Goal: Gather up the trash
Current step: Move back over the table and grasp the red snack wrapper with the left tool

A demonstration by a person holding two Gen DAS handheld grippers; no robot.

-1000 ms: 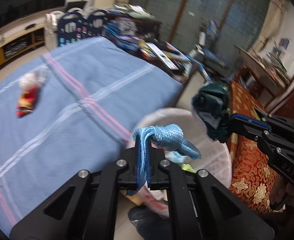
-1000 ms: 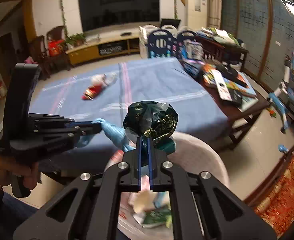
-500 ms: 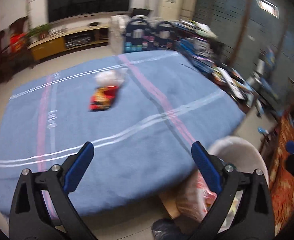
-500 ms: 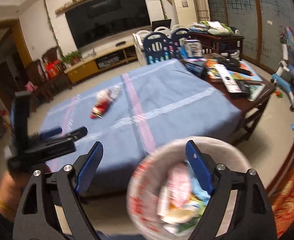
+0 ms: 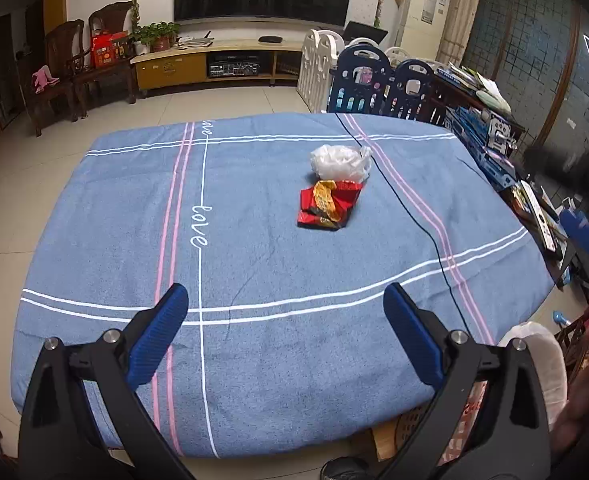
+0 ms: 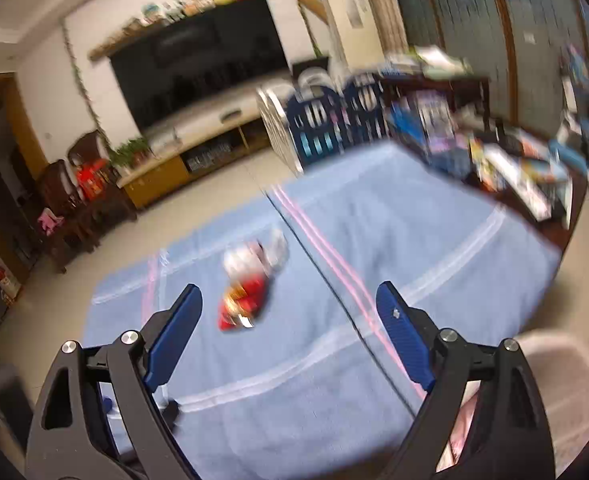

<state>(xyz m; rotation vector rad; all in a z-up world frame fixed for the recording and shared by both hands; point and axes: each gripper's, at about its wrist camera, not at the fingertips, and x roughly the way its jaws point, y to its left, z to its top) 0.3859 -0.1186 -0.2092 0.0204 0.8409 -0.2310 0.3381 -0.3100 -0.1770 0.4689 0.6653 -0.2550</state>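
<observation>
Red snack wrapper [image 5: 328,205], crumpled and flattened, lies on the blue blanket [image 5: 254,264] toward the far right corner, well in from every edge. Its long axis runs from the near left to the far right in the left wrist view, the far end touching a crumpled clear plastic bag [image 5: 340,162]. A thin black cord [image 5: 414,216] crosses the blanket just right of both, beside paired pink stripes. Left gripper [image 5: 280,332] hovers over the near edge, jaws spread wide and holding nothing. Right gripper [image 6: 288,328] is likewise wide open and empty; its view is motion-blurred. A white-lined trash bin [image 5: 542,356] stands off the near right corner.
</observation>
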